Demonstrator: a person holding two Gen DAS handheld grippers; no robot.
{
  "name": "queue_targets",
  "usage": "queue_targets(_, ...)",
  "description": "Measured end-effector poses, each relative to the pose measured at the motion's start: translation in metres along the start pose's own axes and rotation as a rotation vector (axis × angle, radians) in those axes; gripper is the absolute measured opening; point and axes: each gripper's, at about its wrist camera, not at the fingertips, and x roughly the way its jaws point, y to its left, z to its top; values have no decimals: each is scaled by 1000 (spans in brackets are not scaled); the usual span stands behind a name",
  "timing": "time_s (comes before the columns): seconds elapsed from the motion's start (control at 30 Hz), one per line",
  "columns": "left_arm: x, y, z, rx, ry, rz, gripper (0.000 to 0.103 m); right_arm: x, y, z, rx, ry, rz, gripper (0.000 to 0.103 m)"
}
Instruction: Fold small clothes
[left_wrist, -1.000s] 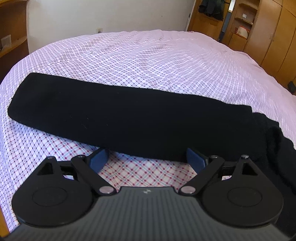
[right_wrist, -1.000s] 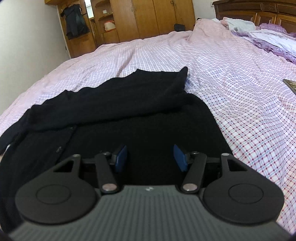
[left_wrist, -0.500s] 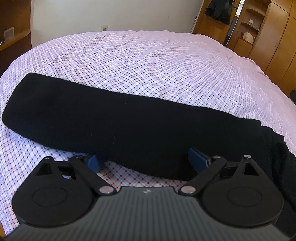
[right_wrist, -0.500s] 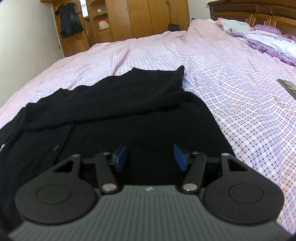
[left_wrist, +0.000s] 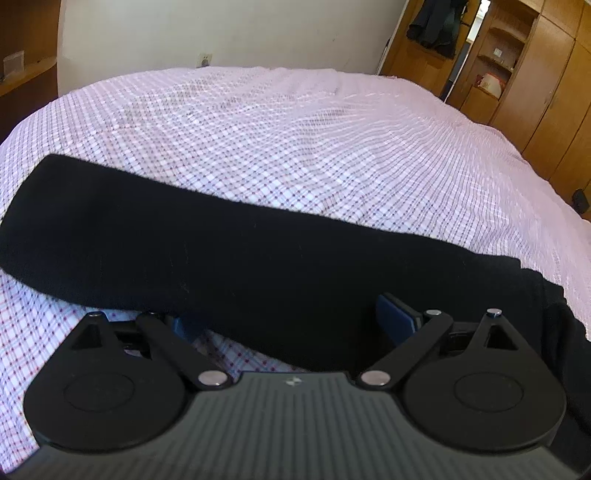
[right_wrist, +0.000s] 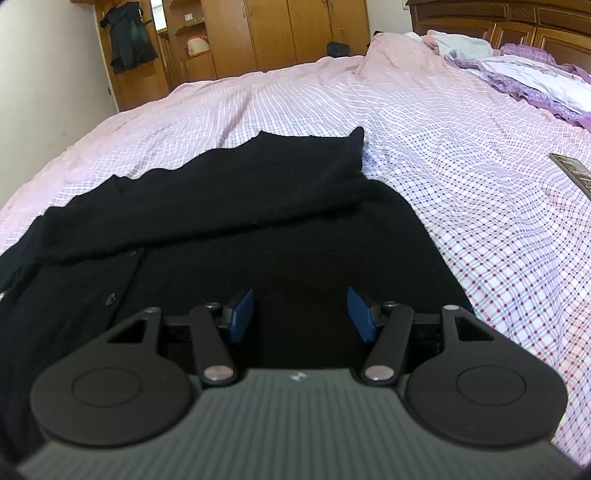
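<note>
Your left gripper (left_wrist: 291, 321), jaws spread, has slid along the black knit cardigan's (right_wrist: 236, 236) sleeve (left_wrist: 184, 236) near the checked bedspread's (left_wrist: 295, 140) edge; your right gripper (right_wrist: 300, 314) hovers spread too, nothing pinched—grasp next.

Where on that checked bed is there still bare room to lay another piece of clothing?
Beyond the black knitted cardigan, the pink checked bedsheet lies bare up to the wooden wardrobes. Crowded: purple frilled bedding and a dark flat remote at right.
</note>
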Motion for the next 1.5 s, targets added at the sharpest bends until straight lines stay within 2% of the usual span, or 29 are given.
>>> queue_targets(0.2, 7, 6, 9, -20, -18, -11, 97, 1, 2, 0, -2, -2, -6, 60)
queue_targets(0.4, 8, 3, 13, 4, -19, 6, 94, 1, 2, 0, -1, -2, -6, 60)
queue_targets(0.5, 7, 2, 11, 27, -32, 34, 75, 1, 2, -1, 1, -2, -5, 60)
queue_targets(0.53, 6, 2, 11, 33, -33, 34, 58, 1, 2, -1, 3, -3, -5, 60)
queue_targets(0.57, 4, 3, 11, 32, -33, 21, 34, 1, 2, -1, 4, -3, -4, 60)
queue_targets(0.63, 0, 8, 12, 2, -36, -23, 18, 1, 1, -1, 6, -4, -3, 60)
queue_targets(0.67, -3, 11, 13, -14, -40, -40, 14, 0, 1, -1, 7, -4, -3, 60)
queue_targets(0.8, -19, 11, 16, -16, -92, -95, 13, -1, -1, 1, 21, -6, 2, 60)
queue_targets(0.93, -37, -4, 22, 32, -130, -107, 13, -6, -4, 3, 40, -11, 16, 59)
queue_targets(1.03, -54, -15, 28, 54, -162, -144, 12, -9, -7, 4, 47, -12, 31, 59)
queue_targets(1.33, -101, -74, 29, 152, -212, -313, 12, -14, -5, 7, 20, -5, 30, 59)
queue_targets(1.5, -122, -117, 19, 228, -215, -401, 12, -17, -4, 9, -24, 1, -9, 58)
